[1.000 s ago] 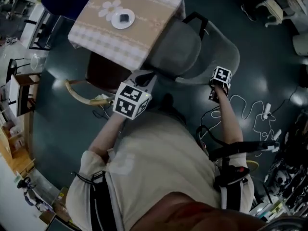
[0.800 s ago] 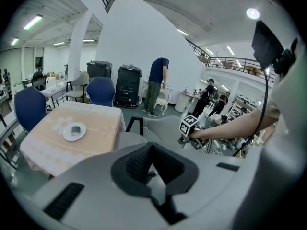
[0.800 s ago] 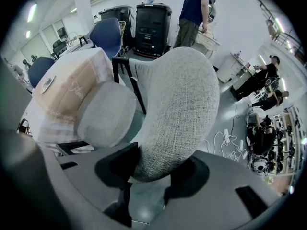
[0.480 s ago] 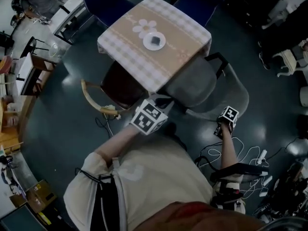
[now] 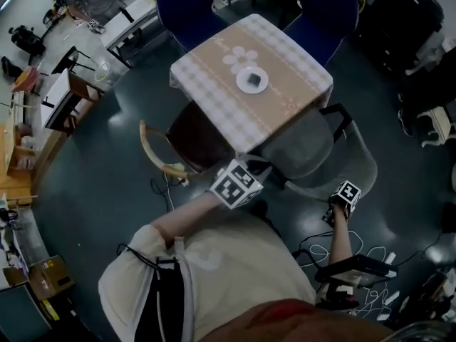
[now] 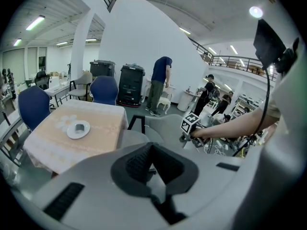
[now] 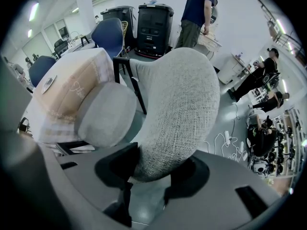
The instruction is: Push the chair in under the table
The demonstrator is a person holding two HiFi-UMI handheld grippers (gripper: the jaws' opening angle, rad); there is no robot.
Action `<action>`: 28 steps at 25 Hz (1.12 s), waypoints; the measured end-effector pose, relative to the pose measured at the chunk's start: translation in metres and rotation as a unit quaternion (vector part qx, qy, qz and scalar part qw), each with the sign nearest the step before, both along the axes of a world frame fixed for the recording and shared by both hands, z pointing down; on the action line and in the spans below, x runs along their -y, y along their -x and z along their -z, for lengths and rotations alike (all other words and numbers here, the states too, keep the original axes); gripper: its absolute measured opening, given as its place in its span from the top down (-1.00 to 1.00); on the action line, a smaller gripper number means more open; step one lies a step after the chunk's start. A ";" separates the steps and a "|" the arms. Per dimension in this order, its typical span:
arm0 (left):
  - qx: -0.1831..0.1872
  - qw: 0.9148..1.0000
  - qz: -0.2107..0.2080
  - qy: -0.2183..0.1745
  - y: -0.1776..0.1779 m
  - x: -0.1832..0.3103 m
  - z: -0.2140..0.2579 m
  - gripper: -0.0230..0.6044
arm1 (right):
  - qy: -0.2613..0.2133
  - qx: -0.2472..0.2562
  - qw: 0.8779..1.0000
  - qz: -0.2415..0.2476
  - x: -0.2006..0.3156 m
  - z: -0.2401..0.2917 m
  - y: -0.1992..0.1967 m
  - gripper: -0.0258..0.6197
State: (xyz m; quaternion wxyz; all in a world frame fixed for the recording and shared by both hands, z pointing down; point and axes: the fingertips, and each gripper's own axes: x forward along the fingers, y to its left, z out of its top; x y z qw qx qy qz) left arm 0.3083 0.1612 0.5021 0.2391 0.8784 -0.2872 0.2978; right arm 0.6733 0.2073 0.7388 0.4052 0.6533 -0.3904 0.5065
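We've got the right gripper clamped on the grey chair backrest. Left gripper is closed and empty, seat at the desk edge.

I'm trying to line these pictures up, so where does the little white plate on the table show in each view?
Head view: the white plate is upper middle, centred on the table.
Left gripper view: left of centre, on the tabletop.
Right gripper view: small, near the left edge.
Shared landmark: the grey chair beside the table.
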 end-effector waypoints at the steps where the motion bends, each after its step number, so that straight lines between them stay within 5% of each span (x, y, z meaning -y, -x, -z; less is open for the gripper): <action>1: 0.000 1.000 -0.003 0.002 0.000 -0.002 0.001 0.90 | 0.003 0.000 1.000 -0.004 -0.002 0.002 0.001 0.36; 7: 0.005 1.000 0.006 -0.013 0.017 0.010 0.015 0.90 | 0.002 -0.032 0.999 0.001 0.012 0.012 0.004 0.36; 28: 0.005 1.000 0.002 -0.003 0.004 0.004 0.001 0.90 | -0.021 -0.008 1.000 0.019 0.024 0.007 0.012 0.35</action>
